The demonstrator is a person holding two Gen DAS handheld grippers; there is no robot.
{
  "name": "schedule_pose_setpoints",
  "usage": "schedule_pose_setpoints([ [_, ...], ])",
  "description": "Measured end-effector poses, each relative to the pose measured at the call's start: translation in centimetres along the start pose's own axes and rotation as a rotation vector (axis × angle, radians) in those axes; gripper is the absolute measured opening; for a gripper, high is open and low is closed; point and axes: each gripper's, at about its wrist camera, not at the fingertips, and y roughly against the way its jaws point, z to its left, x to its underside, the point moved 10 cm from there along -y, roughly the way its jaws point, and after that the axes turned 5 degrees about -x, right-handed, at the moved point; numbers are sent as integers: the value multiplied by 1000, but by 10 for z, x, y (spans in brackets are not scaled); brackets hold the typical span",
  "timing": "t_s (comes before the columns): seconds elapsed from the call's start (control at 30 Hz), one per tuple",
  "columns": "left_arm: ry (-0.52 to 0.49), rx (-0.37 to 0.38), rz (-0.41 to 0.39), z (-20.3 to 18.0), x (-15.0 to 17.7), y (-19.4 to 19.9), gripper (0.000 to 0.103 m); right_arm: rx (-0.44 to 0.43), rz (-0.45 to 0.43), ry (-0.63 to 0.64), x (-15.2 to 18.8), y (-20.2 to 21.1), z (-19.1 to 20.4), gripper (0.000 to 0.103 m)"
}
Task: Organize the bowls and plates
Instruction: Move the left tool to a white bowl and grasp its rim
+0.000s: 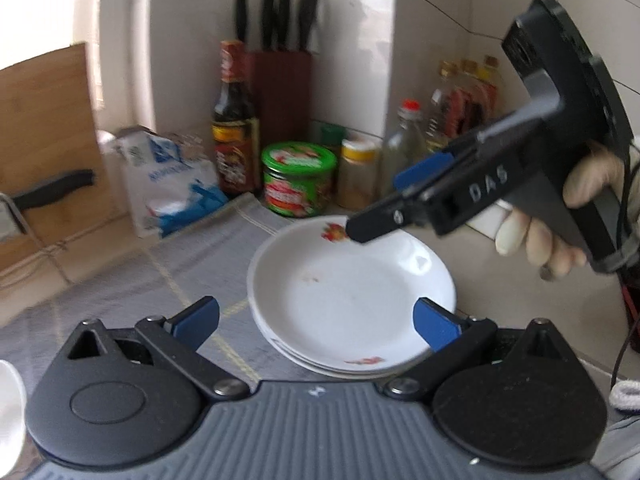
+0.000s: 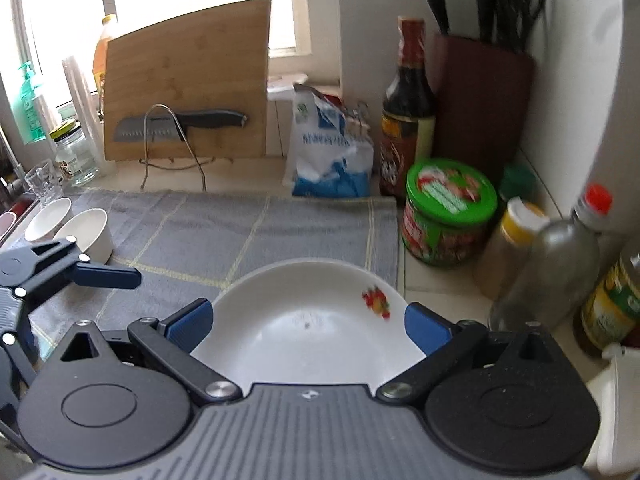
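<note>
Plates [image 2: 304, 320] btwn jar [image 2: 448, 216], bowls [image 2: 86, 232].

Only one marking reads clearly — the raised letters "DAS" on the side of the black plastic right gripper [image 1: 374, 210]. Print on the dark sauce bottle [image 1: 234, 136], green-lidded jar [image 1: 298, 178] and white-and-blue bag [image 1: 168, 176] is too blurred to read.

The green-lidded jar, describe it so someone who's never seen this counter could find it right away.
Start at the knife block in the tiled corner. In front of it stands a tall dark sauce bottle, and beside that the green-lidded jar. It is the squat, wide one with a red label; its neighbours are slimmer bottles.
</note>
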Motion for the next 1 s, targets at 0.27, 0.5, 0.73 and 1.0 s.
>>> schedule_pose_setpoints([
  [0.27, 71, -138, 21, 25, 7, 21, 102, -69, -9, 82, -13, -21, 22, 103],
  [0.5, 140, -237, -19, 58, 22, 66, 102, -111, -2, 126, -14, -38, 77, 103],
  [0.73, 177, -322, -17, 106, 62, 126, 102, -54, 1, 219, -14, -49, 153, 103],
  [1.0, 155, -353, 12, 150, 116, 193, 102, -75, 13, 249, -6, -65, 254, 103],
])
